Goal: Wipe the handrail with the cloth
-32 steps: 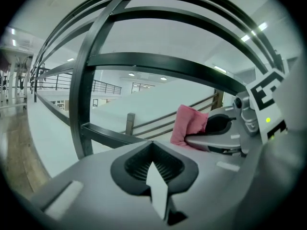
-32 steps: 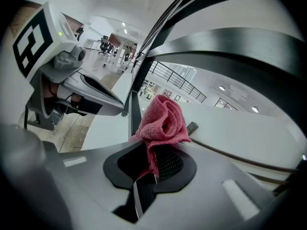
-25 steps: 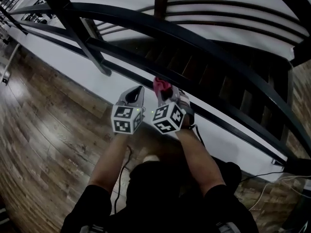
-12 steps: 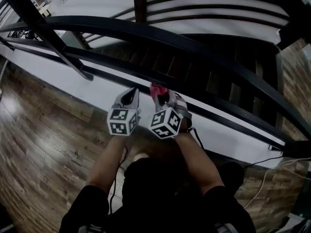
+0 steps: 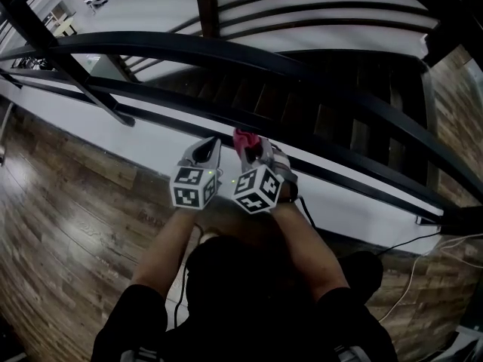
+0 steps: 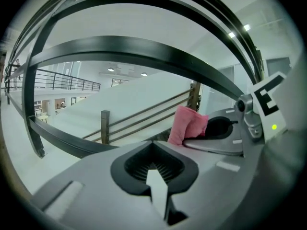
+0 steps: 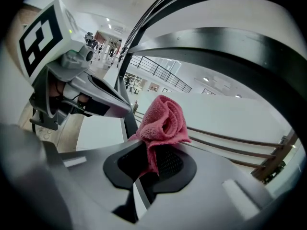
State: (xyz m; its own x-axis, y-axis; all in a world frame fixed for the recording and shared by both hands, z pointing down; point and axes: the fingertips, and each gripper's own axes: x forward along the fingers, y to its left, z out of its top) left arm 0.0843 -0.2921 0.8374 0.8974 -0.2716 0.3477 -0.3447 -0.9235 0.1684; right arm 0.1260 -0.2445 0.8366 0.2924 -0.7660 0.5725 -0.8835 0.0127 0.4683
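Note:
A pink cloth (image 5: 245,141) (image 7: 163,121) is bunched between the jaws of my right gripper (image 5: 253,151) (image 7: 149,163), which is shut on it. The cloth also shows in the left gripper view as a pink fold (image 6: 188,125). My left gripper (image 5: 207,148) (image 6: 153,163) is beside the right one, shut with nothing in it. Both are held side by side below the dark curved handrail (image 5: 249,57) (image 6: 144,54) (image 7: 249,51), short of its lower rail (image 5: 332,168). The cloth is not touching the top rail.
Dark stair treads (image 5: 302,104) lie beyond the railing. A slanted black baluster (image 5: 72,62) stands at the left. Wood plank floor (image 5: 68,217) is under me, with a white cable (image 5: 423,285) at the right. A wooden post (image 5: 207,6) rises at the back.
The head view has shifted a little, so the railing sits lower and further left in frame. Both grippers keep the same pose, cloth still held.

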